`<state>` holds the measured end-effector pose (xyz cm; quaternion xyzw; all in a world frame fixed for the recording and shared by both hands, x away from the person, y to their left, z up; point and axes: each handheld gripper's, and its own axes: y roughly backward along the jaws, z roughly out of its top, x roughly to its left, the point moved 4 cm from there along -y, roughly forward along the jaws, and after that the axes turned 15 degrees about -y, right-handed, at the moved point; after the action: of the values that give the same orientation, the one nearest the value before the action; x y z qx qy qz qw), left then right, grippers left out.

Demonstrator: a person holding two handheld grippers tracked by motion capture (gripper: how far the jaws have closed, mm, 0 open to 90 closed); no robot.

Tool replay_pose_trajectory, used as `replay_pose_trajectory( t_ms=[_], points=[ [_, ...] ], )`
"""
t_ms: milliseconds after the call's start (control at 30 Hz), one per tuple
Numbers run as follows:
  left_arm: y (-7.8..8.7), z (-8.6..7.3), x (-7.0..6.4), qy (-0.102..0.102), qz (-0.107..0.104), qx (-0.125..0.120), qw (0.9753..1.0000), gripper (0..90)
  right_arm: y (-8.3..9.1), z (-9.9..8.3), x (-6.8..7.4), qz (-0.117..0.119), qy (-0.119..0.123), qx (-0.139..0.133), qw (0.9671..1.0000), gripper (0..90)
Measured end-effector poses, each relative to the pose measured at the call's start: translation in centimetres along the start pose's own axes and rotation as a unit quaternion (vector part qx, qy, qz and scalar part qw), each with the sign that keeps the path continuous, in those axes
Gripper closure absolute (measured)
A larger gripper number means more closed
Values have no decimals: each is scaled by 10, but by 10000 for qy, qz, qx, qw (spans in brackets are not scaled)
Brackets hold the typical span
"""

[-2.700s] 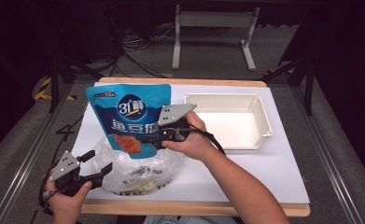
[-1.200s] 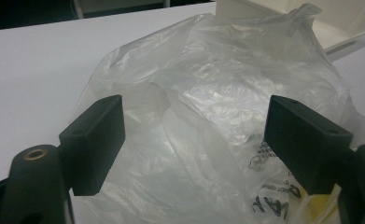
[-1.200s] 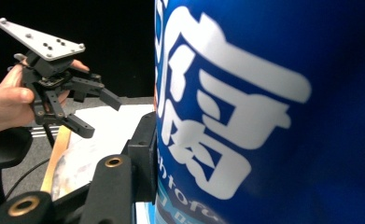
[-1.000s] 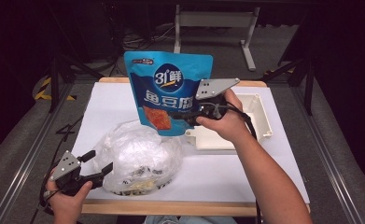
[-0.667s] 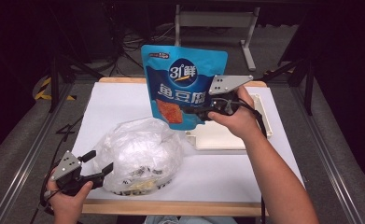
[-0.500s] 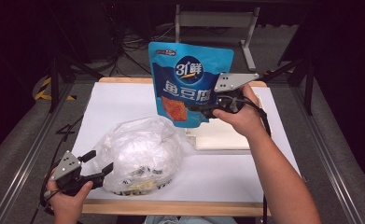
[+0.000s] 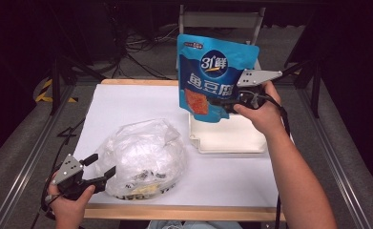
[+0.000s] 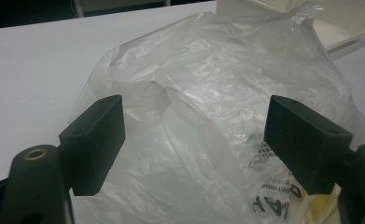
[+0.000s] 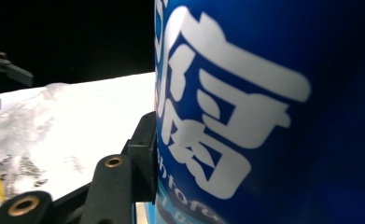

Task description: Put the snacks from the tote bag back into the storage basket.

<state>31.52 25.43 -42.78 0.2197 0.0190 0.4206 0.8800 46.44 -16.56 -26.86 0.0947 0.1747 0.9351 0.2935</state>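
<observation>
A white tray [image 7: 227,140] sits on the white table [image 7: 127,102], right of centre.

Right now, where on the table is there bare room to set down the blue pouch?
Bare white table lies behind the plastic bag, left of the white tray. Another free strip runs along the near edge, right of the bag. The near-left corner is crowded by the bag and left gripper. The blue pouch hangs above the tray.

Upright blue pouch [image 7: 213,76] above tray [image 7: 232,140]
</observation>
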Motion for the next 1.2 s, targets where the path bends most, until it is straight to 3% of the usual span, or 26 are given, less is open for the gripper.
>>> replay_pose_trajectory(
  t_ms=[500, 700, 900, 1100, 1200],
  points=[
    [-1, 0, 0, 0, -10, 13, 10000, 214, 11, -12, -44, -383, -270, 68, 9989, 536],
    [0, 0, 0, -11, -7, 6, 10000, 213, 4, -27, -58, -485, -394, 70, 9980, 537],
    [-1, 0, 0, 19, 4, 1, 10000, 212, -3, -49, -76, -604, -664, 111, 9959, 537],
    [0, 0, 0, 5, -1, 11, 10000, 210, -7, -63, -84, -811, -704, 205, 9940, 537],
    [0, 0, 0, -2, 4, 18, 10000, 210, -9, -72, -87, -786, -751, 258, 9937, 537]
  ],
)
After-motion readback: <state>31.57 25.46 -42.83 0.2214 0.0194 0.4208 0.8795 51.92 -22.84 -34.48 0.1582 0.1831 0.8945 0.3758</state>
